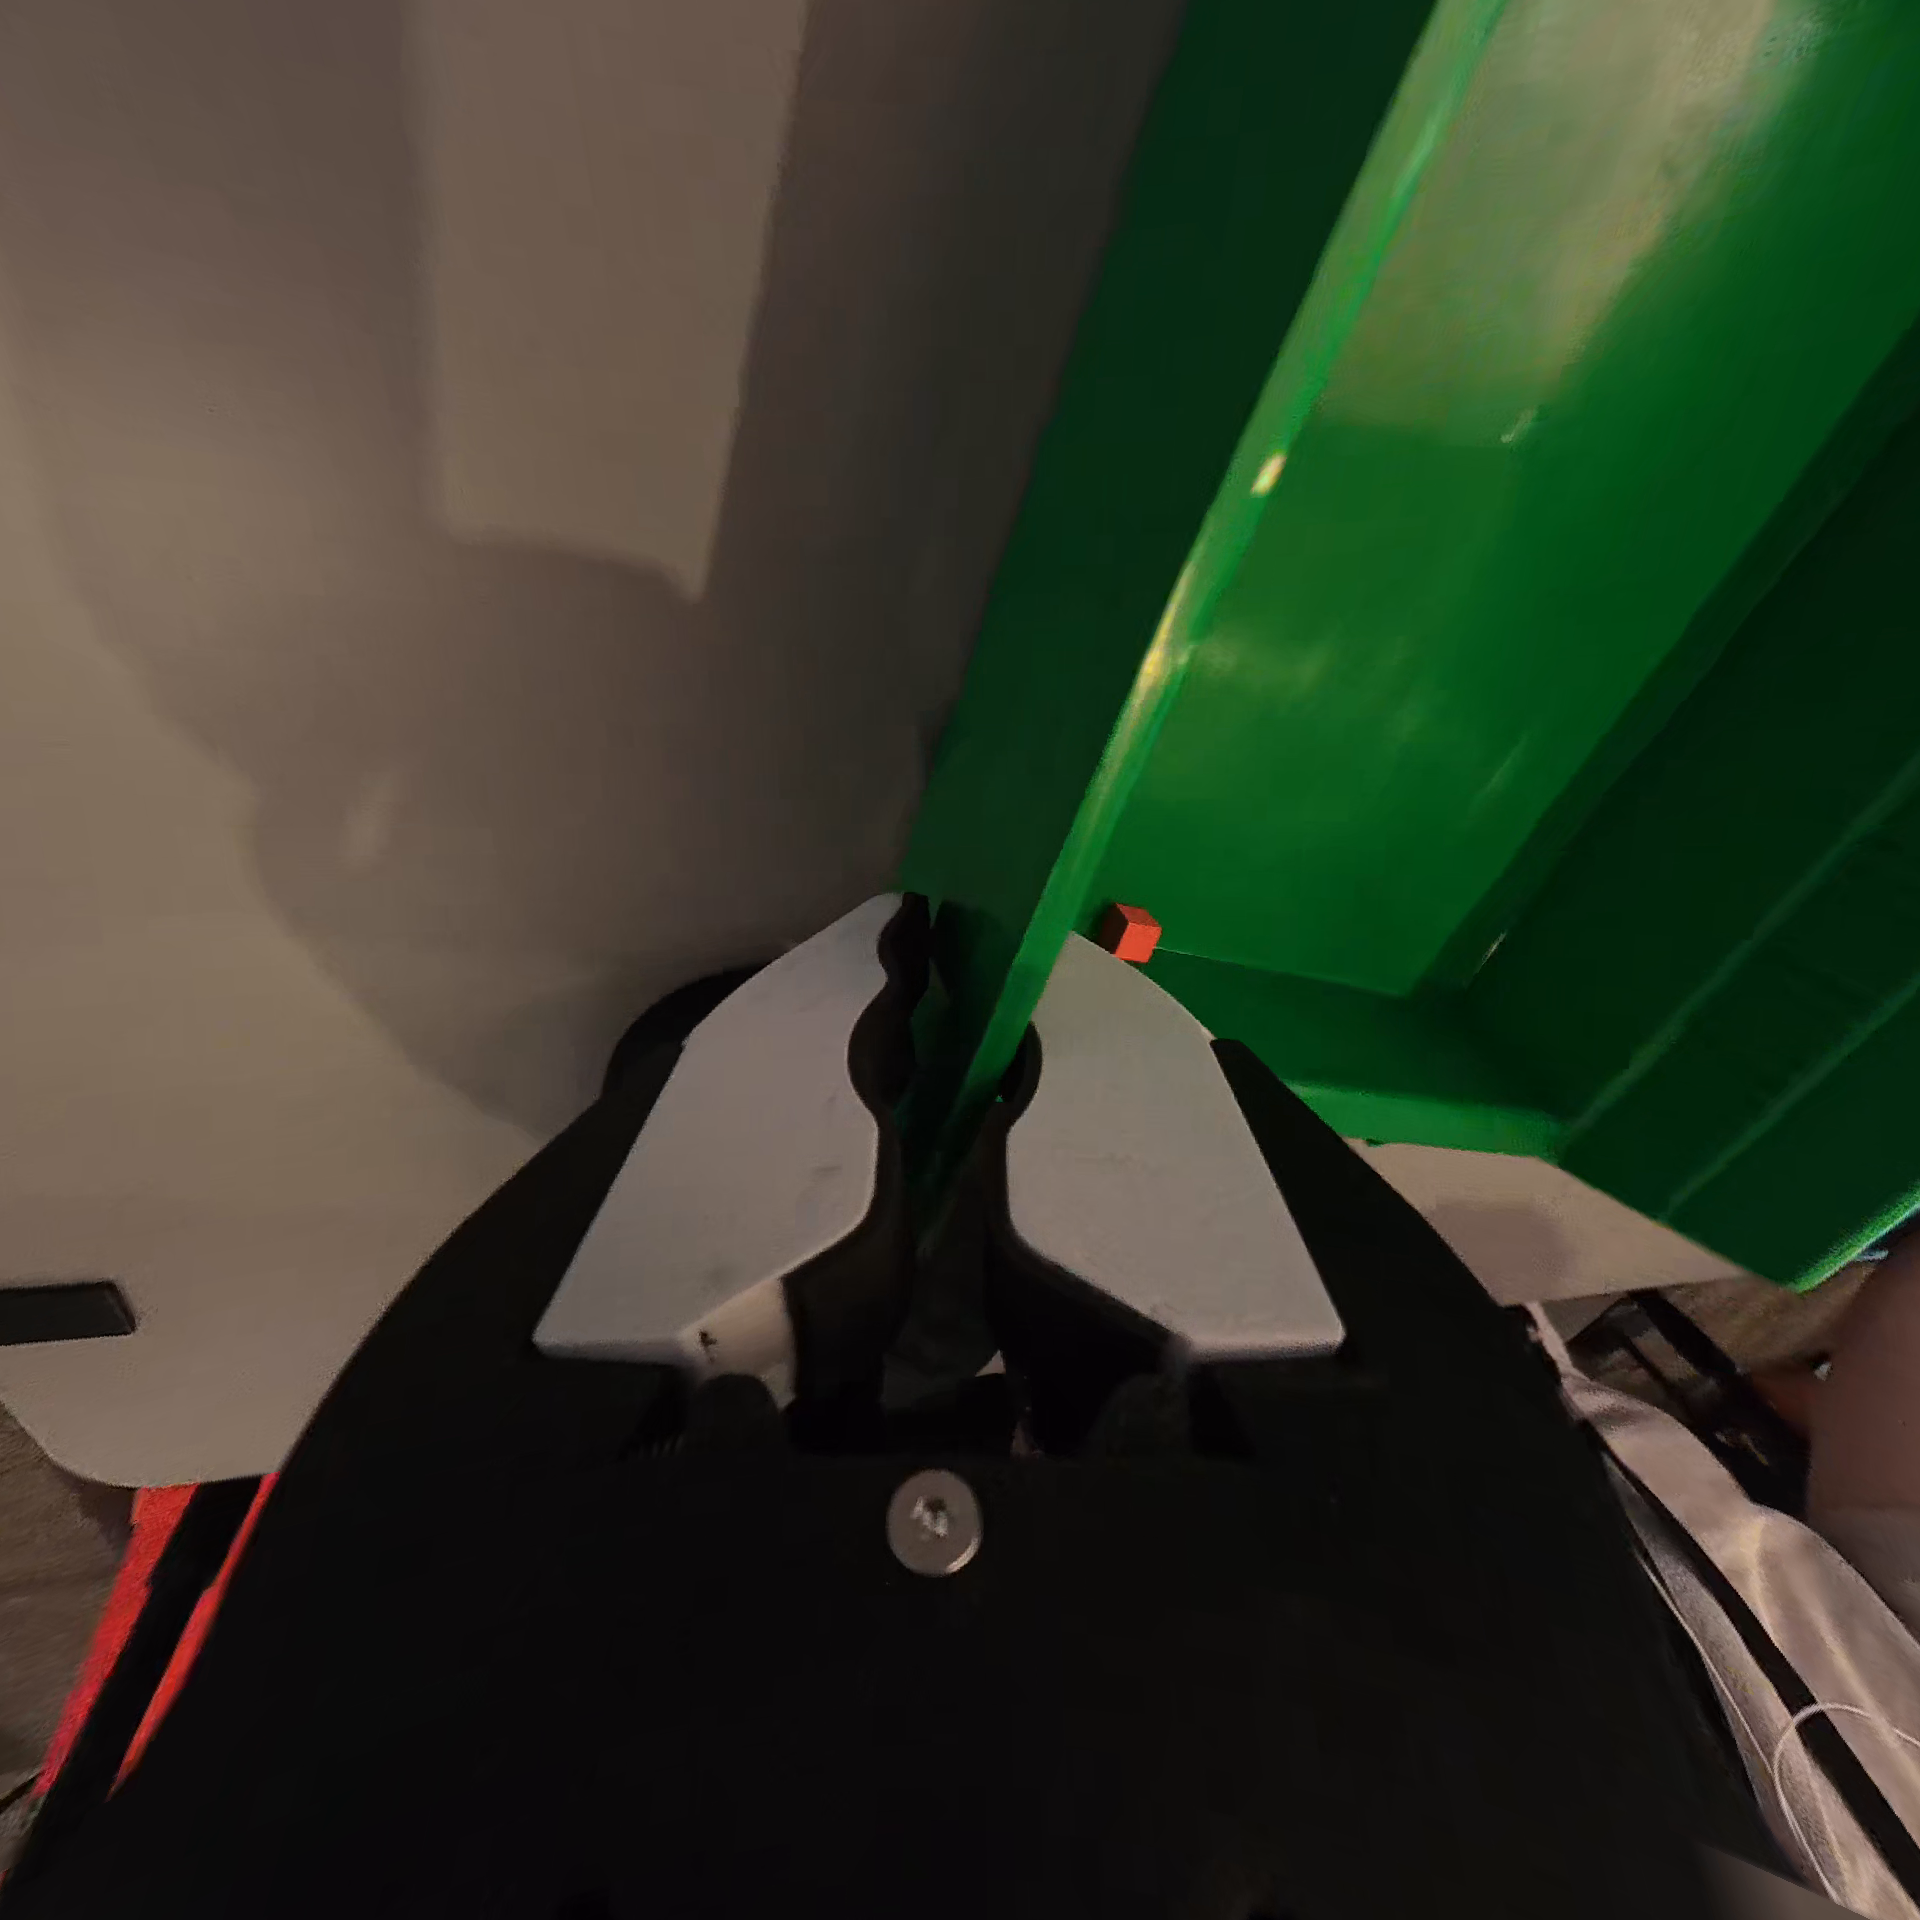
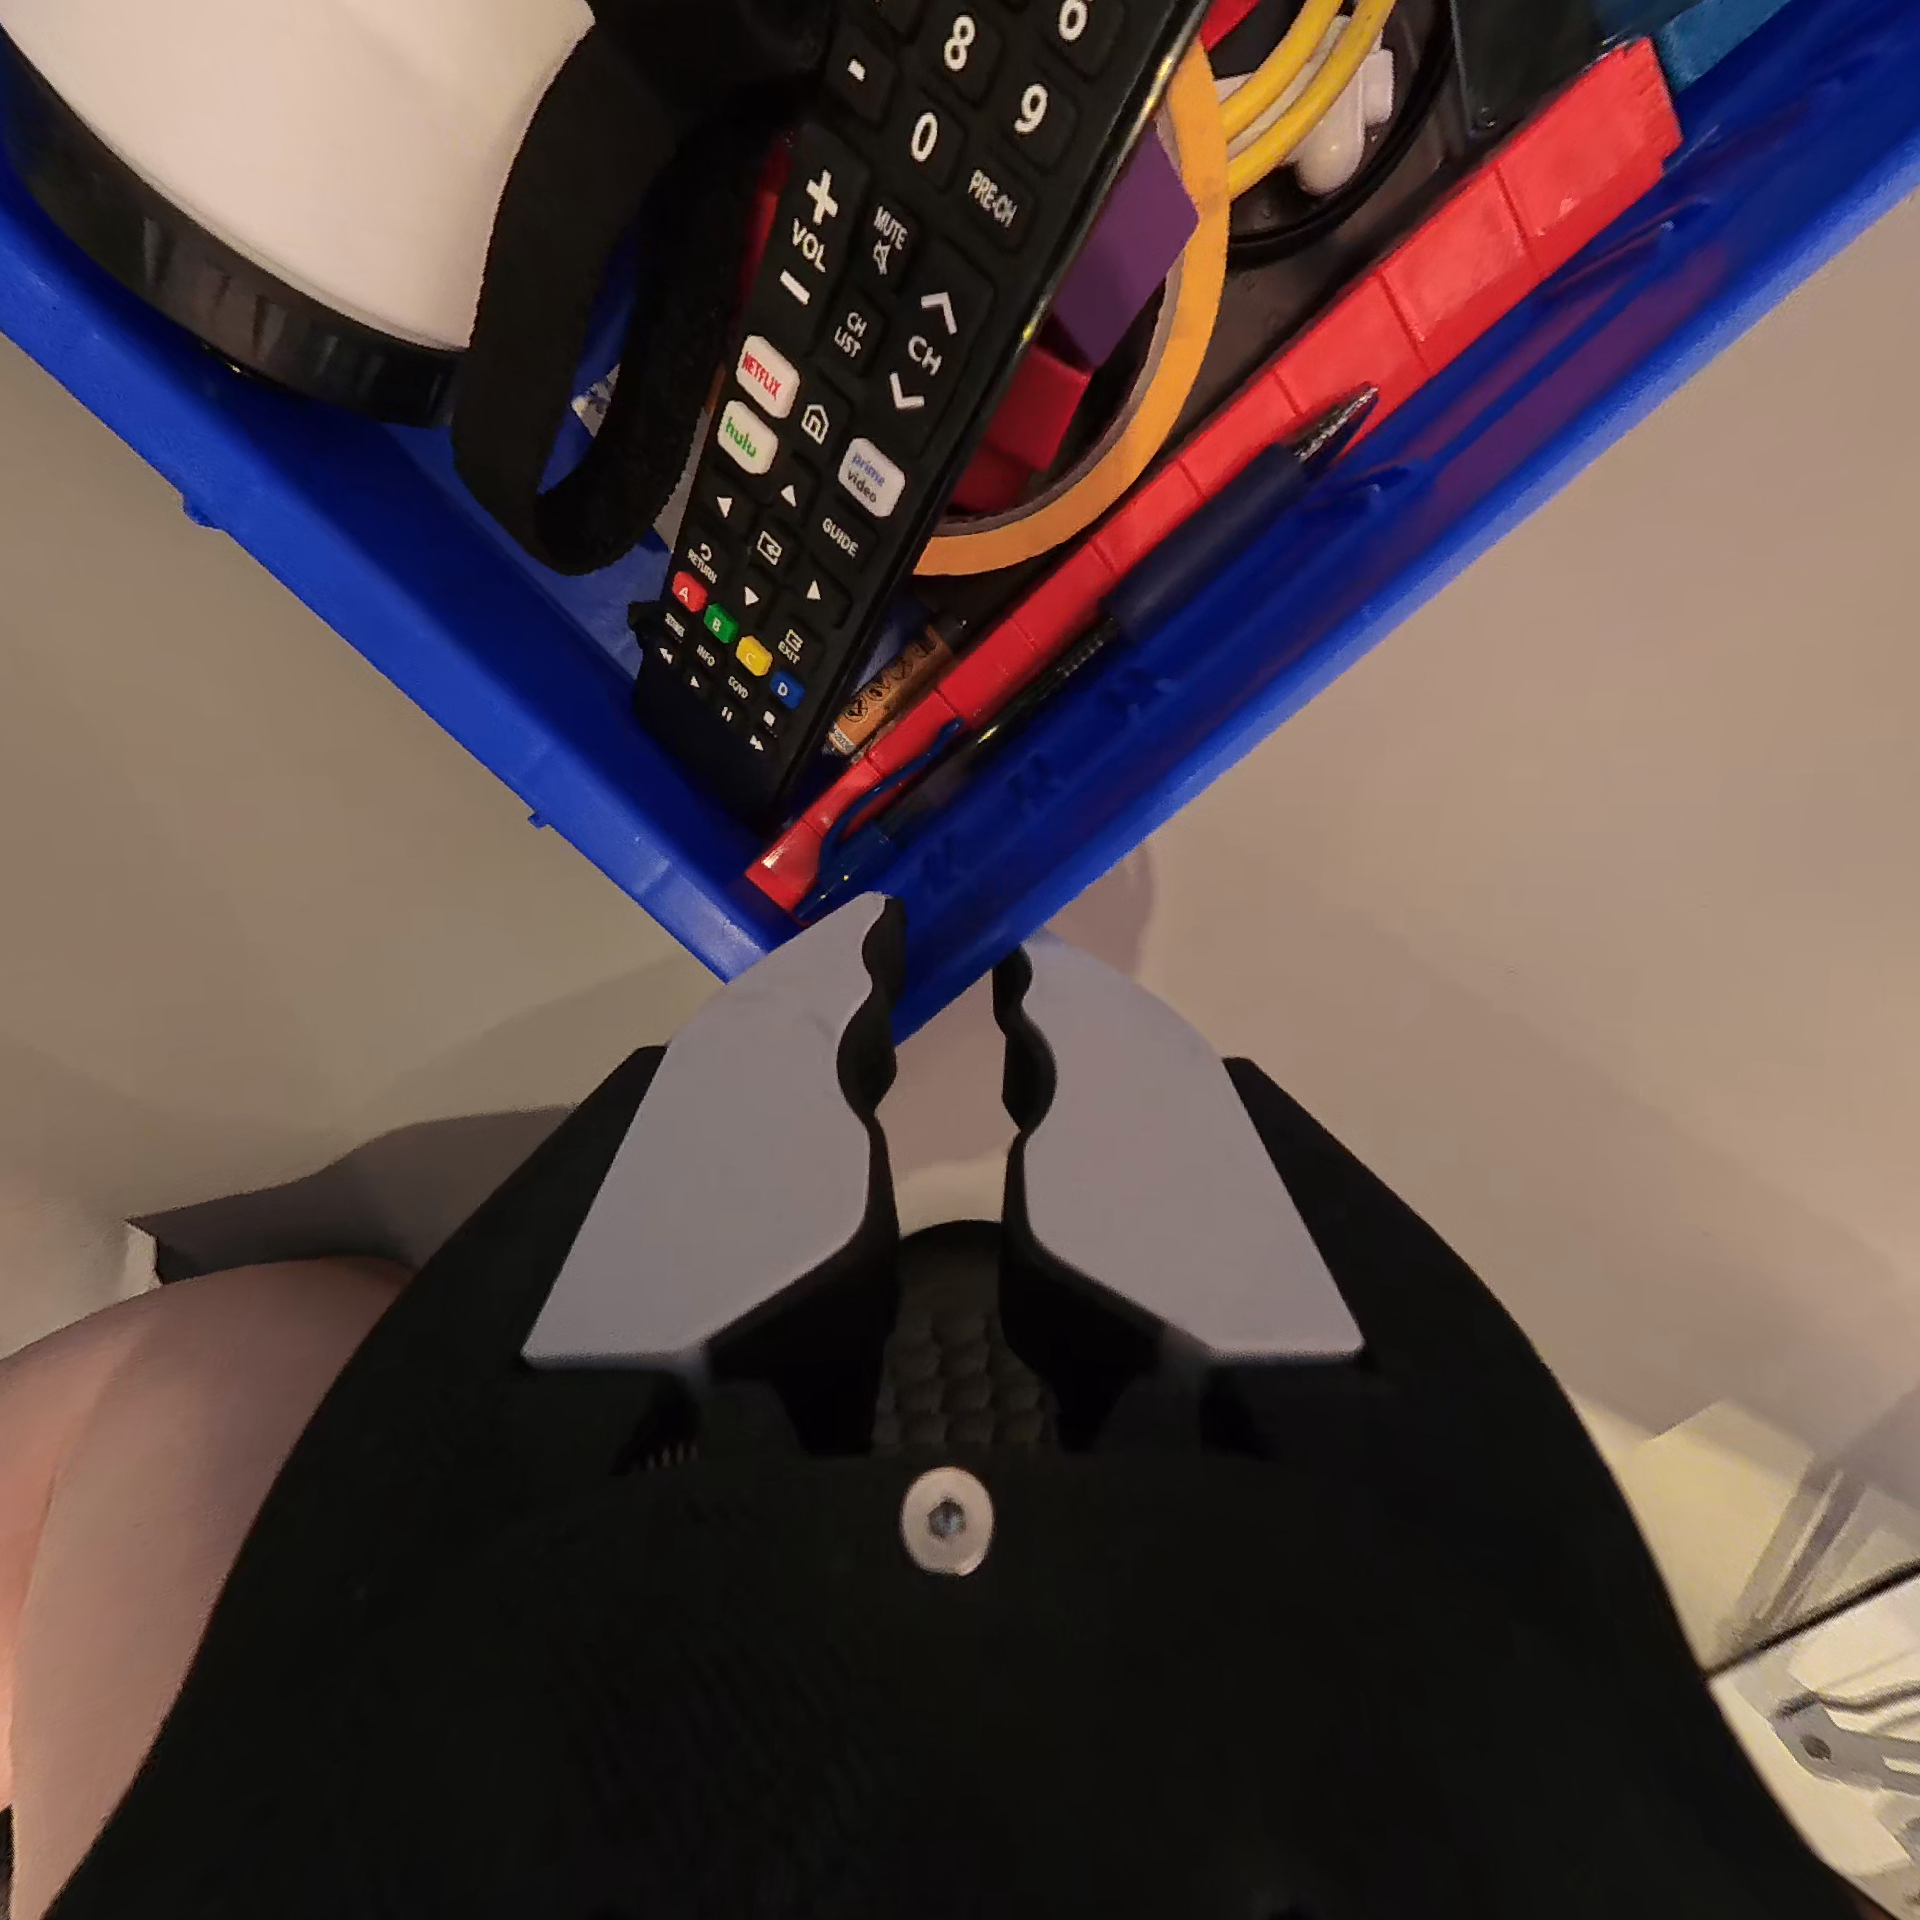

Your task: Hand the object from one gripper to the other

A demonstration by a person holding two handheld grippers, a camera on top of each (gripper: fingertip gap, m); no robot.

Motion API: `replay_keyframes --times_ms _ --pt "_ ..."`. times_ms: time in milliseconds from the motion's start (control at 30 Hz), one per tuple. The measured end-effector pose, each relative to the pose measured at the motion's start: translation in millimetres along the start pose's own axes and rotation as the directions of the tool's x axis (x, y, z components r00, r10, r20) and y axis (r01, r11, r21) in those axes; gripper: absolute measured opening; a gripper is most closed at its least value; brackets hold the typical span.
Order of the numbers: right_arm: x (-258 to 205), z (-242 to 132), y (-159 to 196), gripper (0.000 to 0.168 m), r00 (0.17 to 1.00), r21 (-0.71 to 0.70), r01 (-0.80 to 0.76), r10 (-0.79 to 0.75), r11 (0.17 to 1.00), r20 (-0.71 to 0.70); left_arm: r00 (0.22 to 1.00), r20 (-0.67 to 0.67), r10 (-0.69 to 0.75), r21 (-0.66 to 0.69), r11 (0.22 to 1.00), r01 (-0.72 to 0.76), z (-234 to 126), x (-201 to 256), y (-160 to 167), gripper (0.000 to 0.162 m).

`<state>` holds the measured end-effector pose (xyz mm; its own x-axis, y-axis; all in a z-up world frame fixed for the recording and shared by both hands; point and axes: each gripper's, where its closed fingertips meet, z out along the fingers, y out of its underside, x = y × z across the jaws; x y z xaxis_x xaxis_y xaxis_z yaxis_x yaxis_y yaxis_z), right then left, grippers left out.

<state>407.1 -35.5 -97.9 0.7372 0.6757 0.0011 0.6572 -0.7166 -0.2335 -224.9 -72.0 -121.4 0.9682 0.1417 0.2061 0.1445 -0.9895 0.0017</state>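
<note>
My left gripper is shut on the rim of a green bin; the rim runs down between its grey fingers. A small orange-red block lies inside the green bin just past the right fingertip. In the right wrist view, my right gripper has its jaws narrowly apart, and the near corner wall of a blue bin fills the gap at the tips, so it looks gripped. The blue bin holds a black remote and a blue pen on a red ruler-like bar.
The blue bin also holds a black strap, an orange tape roll, purple and red blocks, yellow cable and a white-and-black round item. Both bins rest on a pale table. A person's forearm shows at lower left. The grippers' ends are close to 65 cm from one another.
</note>
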Motion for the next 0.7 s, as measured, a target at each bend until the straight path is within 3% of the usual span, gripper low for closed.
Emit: replay_keyframes --times_ms 100,267,500,700 --pt "6 -1 5 0.016 0.997 0.024 -0.073 0.072 0.997 0.019 1.0 -0.013 -0.017 0.026 1.0 0.017 -2 -11 -2 0.008" --pt "33 -6 26 0.007 0.946 0.077 -0.323 0.319 0.943 0.059 1.0 0.009 -0.02 0.059 0.998 0.02 -6 -31 -6 0.006" --pt "67 -17 76 0.007 0.801 0.186 -0.598 0.582 0.779 0.139 0.998 0.033 -0.056 0.131 0.99 0.052 -10 -55 -16 0.006" --pt "74 -28 119 0.011 0.655 0.245 -0.754 0.719 0.609 0.231 0.987 0.038 -0.154 0.158 0.977 0.146 -17 -68 -16 0.01"
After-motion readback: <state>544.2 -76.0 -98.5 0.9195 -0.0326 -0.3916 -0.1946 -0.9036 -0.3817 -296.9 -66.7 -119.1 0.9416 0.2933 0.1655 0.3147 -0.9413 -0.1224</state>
